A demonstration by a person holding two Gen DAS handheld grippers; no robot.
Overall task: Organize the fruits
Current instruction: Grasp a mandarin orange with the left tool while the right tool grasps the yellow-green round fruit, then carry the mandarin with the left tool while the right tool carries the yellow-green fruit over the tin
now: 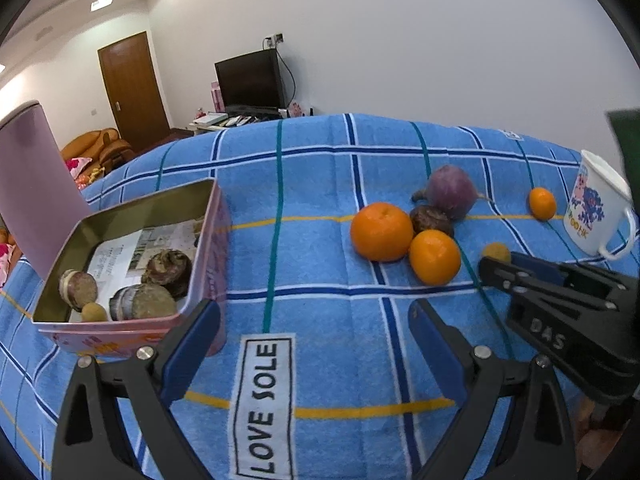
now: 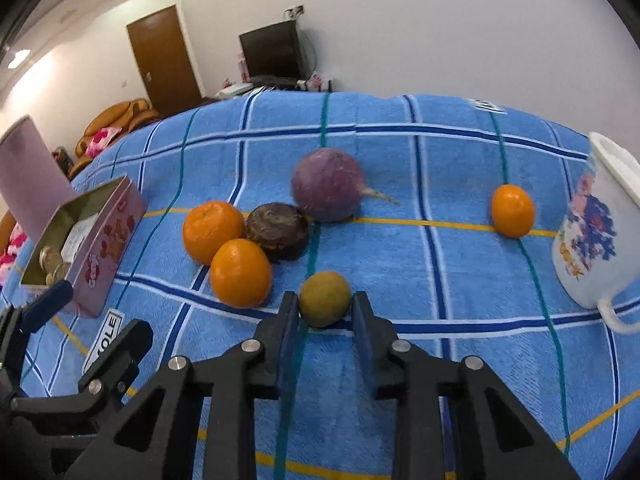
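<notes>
1. Longan (image 2: 325,299): low centre of the right wrist view, resting on the blue cloth (image 2: 400,160), flanked by the right gripper (image 2: 325,312). Its fingers stand close at either side; contact cannot be confirmed, so this reads as the closing step of a pick.
2. Upper left of the longan: two oranges (image 2: 224,248) touching a brown fruit (image 2: 277,231), with a purple turnip (image 2: 327,184) behind. A third, small orange (image 2: 513,210) lies apart at right, near the mug (image 2: 592,248).
3. Tin (image 1: 120,248): left of the left wrist view, lid raised, already holding several brown fruits and a longan, probably the destination.
4. Left gripper (image 1: 314,320): bottom of its view, fingers spread wide, holding nothing, beside the tin, apparently waiting.
</notes>
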